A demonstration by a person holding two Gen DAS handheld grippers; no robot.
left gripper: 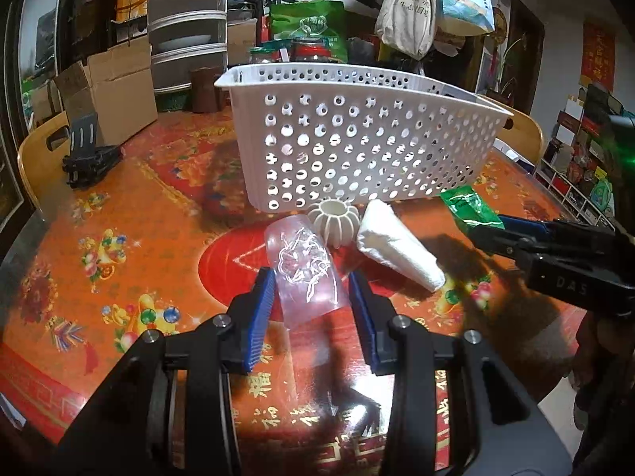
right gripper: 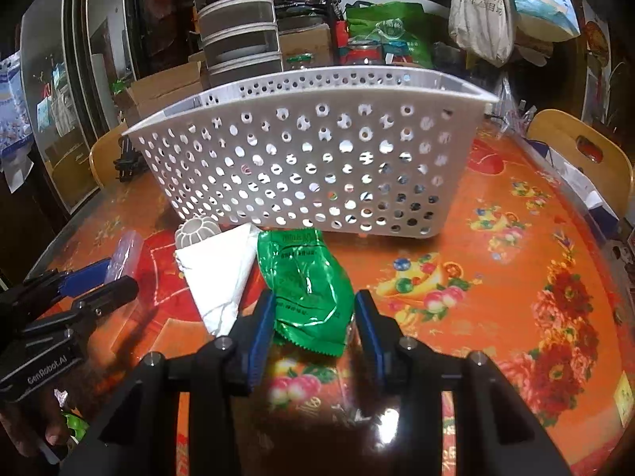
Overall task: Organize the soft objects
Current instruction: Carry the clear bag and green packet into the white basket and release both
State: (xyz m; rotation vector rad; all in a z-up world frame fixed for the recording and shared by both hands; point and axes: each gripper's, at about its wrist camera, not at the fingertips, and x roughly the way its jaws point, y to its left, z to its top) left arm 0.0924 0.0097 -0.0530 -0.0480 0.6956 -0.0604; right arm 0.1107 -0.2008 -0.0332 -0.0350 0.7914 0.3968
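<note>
A white perforated basket stands on the table; it also shows in the right wrist view. In front of it lie a clear soft sleeve with white line art, a white ribbed round object, a white folded cloth and a green foil packet. My left gripper is open, its blue pads either side of the clear sleeve's near end. My right gripper is open around the green packet's near end, not pressing it. The cloth lies left of the packet.
The table carries a red and orange patterned cover. A cardboard box and a black stand sit at the back left. Jars and a green bag stand behind the basket. Wooden chair backs ring the table.
</note>
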